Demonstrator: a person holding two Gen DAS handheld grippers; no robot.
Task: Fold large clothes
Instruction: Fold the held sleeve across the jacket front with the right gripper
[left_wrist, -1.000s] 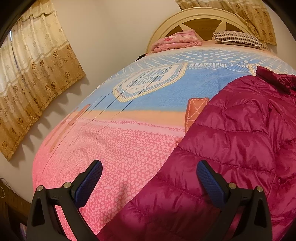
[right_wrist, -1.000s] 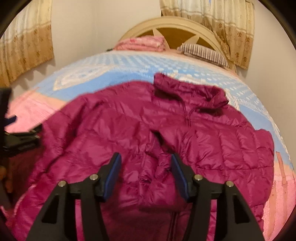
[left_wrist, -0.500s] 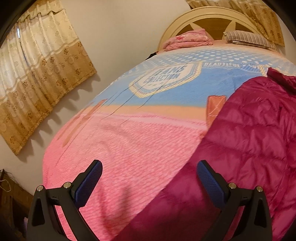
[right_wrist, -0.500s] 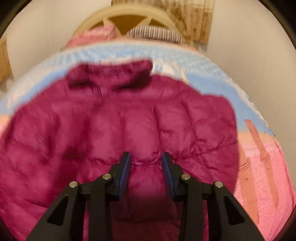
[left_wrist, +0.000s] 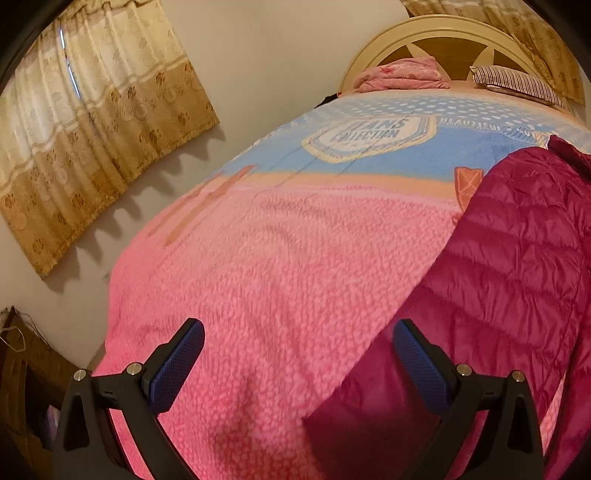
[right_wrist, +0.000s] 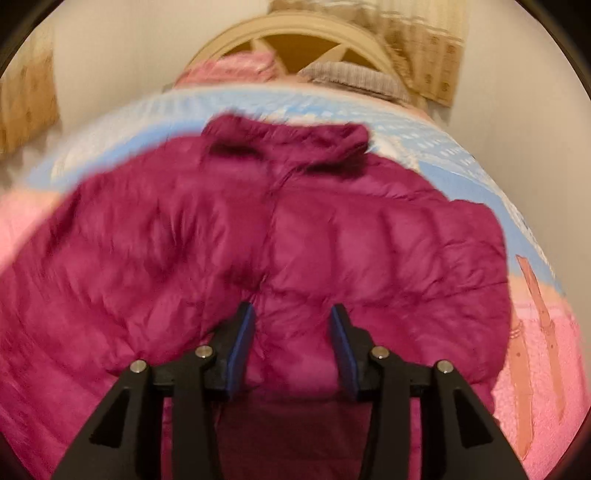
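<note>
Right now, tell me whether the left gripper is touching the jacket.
Cannot tell. In the left wrist view the left gripper stands wide open, one finger overlapping the jacket, but no plain contact or gap shows.

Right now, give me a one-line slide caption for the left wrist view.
Open left tongs hover above the pink bedspread, beside the magenta puffer jacket spread on the bed.

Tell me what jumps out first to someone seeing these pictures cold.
The magenta puffer jacket dominates, spread across the bed with its collar toward the headboard. Beneath it lies the pink and blue blanket, filling the left wrist view. The right hand-held gripper hangs over the jacket's middle, jaws partly apart with fabric between them; the left hand-held gripper is wide open.
</note>
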